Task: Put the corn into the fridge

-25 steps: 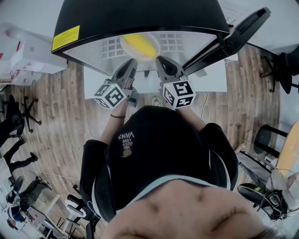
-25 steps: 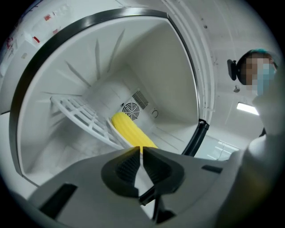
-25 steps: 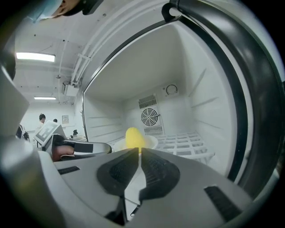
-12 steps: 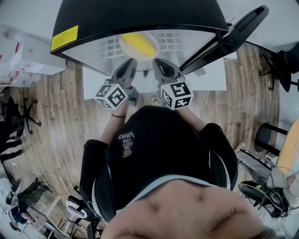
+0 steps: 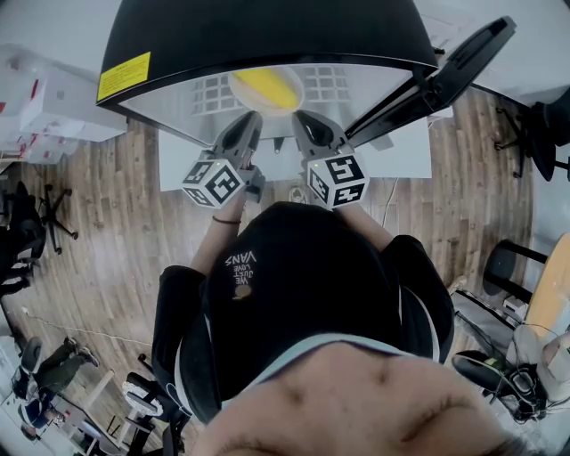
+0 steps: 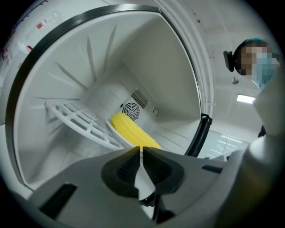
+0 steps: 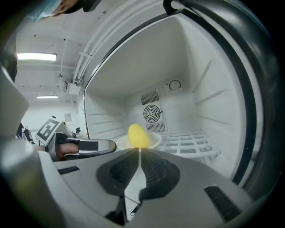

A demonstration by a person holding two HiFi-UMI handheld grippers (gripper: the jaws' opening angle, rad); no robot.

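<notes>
Already the corn [image 5: 267,86] sits in a dish [image 7: 153,140] on the fridge [image 5: 258,27] rack [image 7: 191,140], and the left gripper [image 6: 141,150] and right gripper [image 7: 139,153], jaws clenched empty, hover so near that a stray swing could tip it.

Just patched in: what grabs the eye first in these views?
The bright yellow corn stands out, lying in a white bowl on the wire shelf inside the open fridge. Both the left gripper and right gripper sit at the fridge mouth, jaws together and empty.
</notes>
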